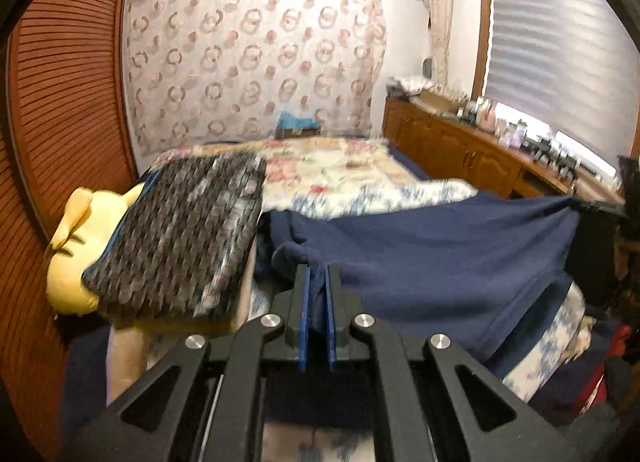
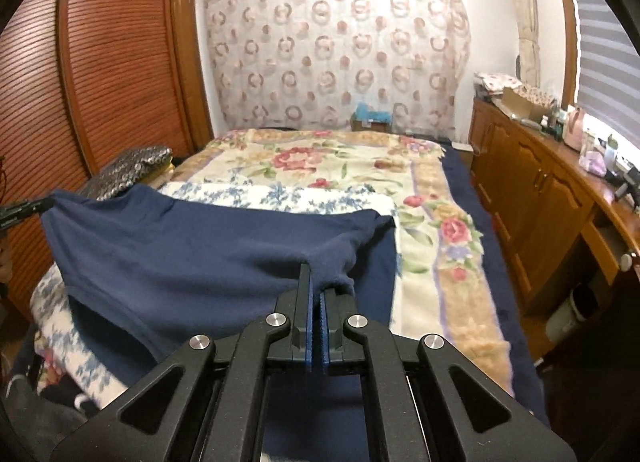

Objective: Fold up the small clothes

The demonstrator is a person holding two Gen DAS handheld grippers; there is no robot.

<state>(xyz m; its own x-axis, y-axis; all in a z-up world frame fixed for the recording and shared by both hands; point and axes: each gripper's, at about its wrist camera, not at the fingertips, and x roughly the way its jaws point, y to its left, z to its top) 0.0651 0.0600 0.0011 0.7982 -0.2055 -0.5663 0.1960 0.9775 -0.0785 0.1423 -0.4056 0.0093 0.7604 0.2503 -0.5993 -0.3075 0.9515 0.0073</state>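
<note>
The left gripper (image 1: 318, 274) was clamped tight on a bunched corner of the navy garment (image 1: 432, 258), and the right gripper (image 2: 318, 282) was likewise closed on another bunched corner of that cloth (image 2: 192, 258). The garment hung stretched between the two, spreading ahead of each gripper above the floral bedspread (image 2: 332, 166). A patterned grey pillow (image 1: 180, 234) lay ahead and left of the left gripper.

i can not read any text, label, brand or number in my two views; the small things on the sideboard are too blurred to tell.
</note>
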